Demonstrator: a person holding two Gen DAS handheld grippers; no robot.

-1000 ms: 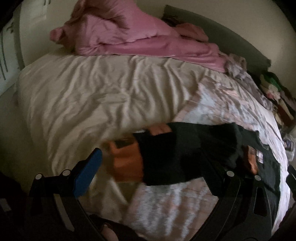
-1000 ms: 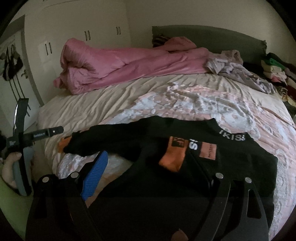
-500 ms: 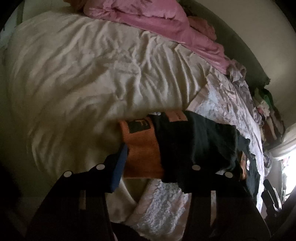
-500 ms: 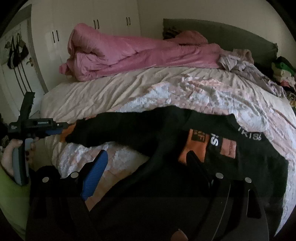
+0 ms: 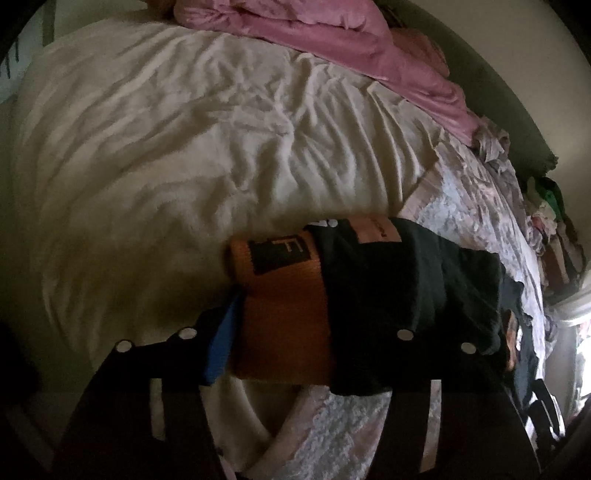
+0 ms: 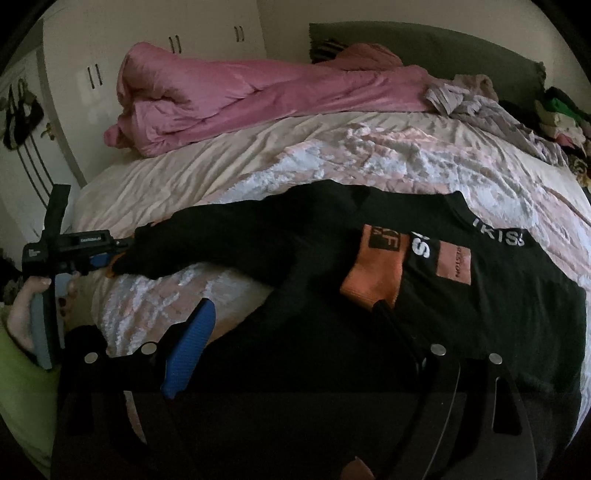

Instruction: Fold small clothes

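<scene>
Knit sweater (image 6: pixel 480 314) judged soft, limp; orange cuff (image 5: pixel 284 314) pinched by left gripper (image 5: pixel 295 332); right gripper (image 6: pixel 291 332) spread, empty.

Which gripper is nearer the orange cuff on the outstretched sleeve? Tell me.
Left. The left gripper is closed on the orange cuff at the sleeve's end. The right gripper hangs open over the black sweater's body, well away from that cuff.

Ahead of left jaws, cream sheet (image 5: pixel 192 155) is left clear. Beyond it, passage is blocked by pink duvet (image 5: pixel 317 33). R of right jaws, clothes pile (image 6: pixel 561 118) is stacked.
</scene>
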